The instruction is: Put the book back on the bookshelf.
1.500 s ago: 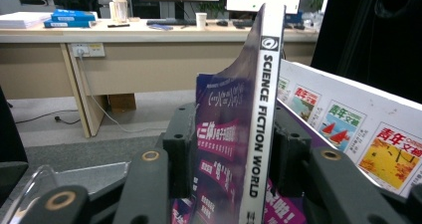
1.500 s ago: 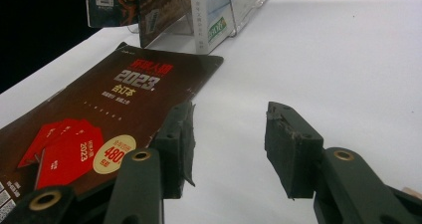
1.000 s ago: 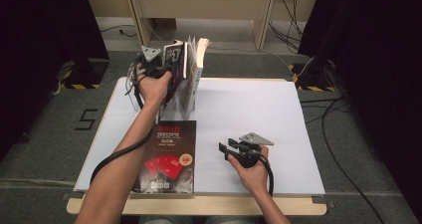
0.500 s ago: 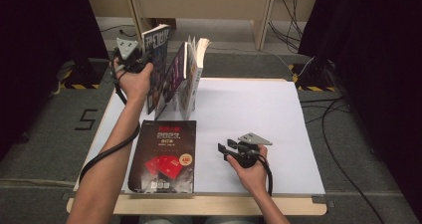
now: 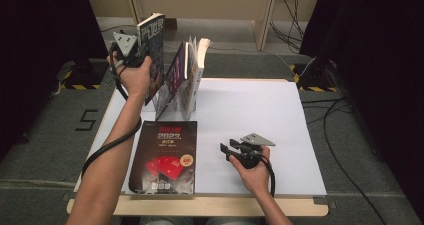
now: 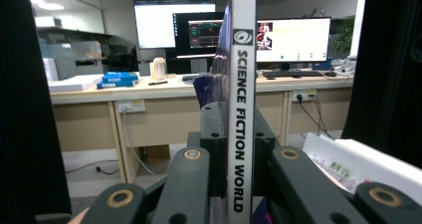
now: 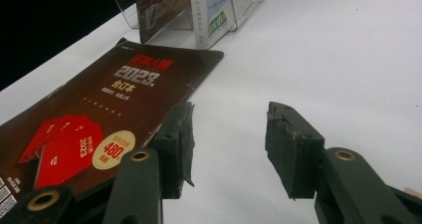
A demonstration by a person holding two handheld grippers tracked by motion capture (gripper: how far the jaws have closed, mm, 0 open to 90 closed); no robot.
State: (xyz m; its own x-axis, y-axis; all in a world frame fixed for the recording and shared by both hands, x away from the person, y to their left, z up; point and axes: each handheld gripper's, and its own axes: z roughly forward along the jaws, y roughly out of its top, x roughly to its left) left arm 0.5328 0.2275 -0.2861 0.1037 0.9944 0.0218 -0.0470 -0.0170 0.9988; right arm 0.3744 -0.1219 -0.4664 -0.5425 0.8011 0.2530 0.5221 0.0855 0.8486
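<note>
the left tongs [image 5: 142, 55] are clamped on the spine of the science fiction world book [image 6: 242, 109], one jaw on each cover, and they hold it in the air above the far left corner of the desk [image 5: 260, 115]. the book stands upright, its long axis vertical, so it hangs straight over the book stand [image 5: 170, 105] where other books [image 5: 192, 70] lean together. the stand is just below and a little to the right of the held book, and the left hand is clearly the nearer one. the right tongs [image 5: 231, 149] rest low on the white desk with jaws apart and hold nothing; beside them lies the dark 2023 book [image 5: 165, 155], flat, near the front edge.

compared with one second ago, the held book was still down among the others in the stand; now it is lifted higher and moved left, free of the row. the right hand and the flat book have not changed place.
</note>
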